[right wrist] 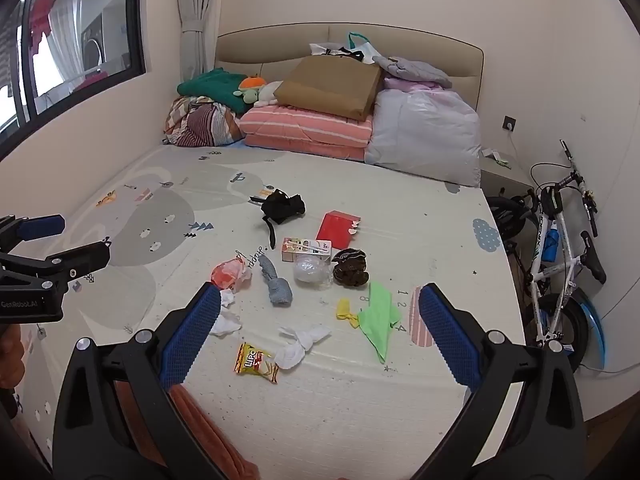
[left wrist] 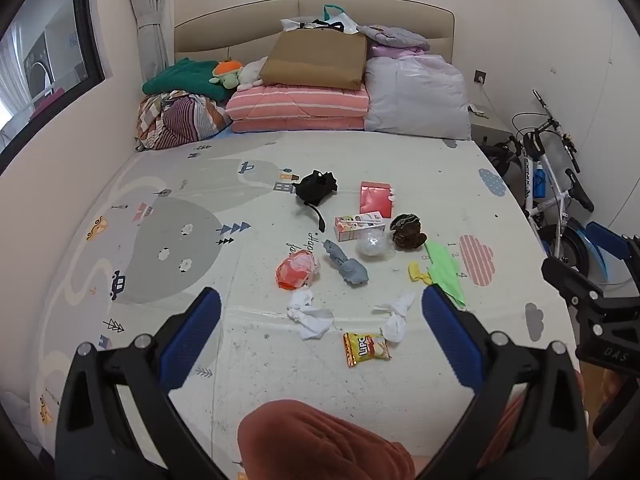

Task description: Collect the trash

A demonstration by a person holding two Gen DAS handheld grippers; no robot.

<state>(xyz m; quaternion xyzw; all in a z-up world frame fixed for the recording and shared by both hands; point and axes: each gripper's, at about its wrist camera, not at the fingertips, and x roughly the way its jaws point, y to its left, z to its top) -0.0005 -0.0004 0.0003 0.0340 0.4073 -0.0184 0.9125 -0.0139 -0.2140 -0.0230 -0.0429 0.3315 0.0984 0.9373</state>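
Trash lies scattered on the printed play mat (left wrist: 160, 248) covering the bed. There is a yellow snack wrapper (left wrist: 365, 348) (right wrist: 256, 363), two crumpled white tissues (left wrist: 310, 314) (left wrist: 396, 318), an orange plastic bag (left wrist: 296, 269), a clear plastic ball (left wrist: 373, 243), a small drink carton (left wrist: 358, 227), a red box (left wrist: 375, 199), a brown wrapper (left wrist: 407, 232), a green sheet (left wrist: 446, 270) and a yellow scrap (left wrist: 418, 272). A grey sock (left wrist: 346, 264) and a black cloth (left wrist: 316, 188) lie among them. My left gripper (left wrist: 320, 312) is open and empty above the near tissues. My right gripper (right wrist: 320, 308) is open and empty.
Folded quilts (left wrist: 298, 106), a brown paper bag (left wrist: 316, 58), pillows (left wrist: 416, 96) and plush toys are piled at the headboard. A bicycle (right wrist: 560, 248) stands right of the bed. A window (right wrist: 72, 40) is on the left wall. An orange cloth (left wrist: 320, 440) lies at the near edge.
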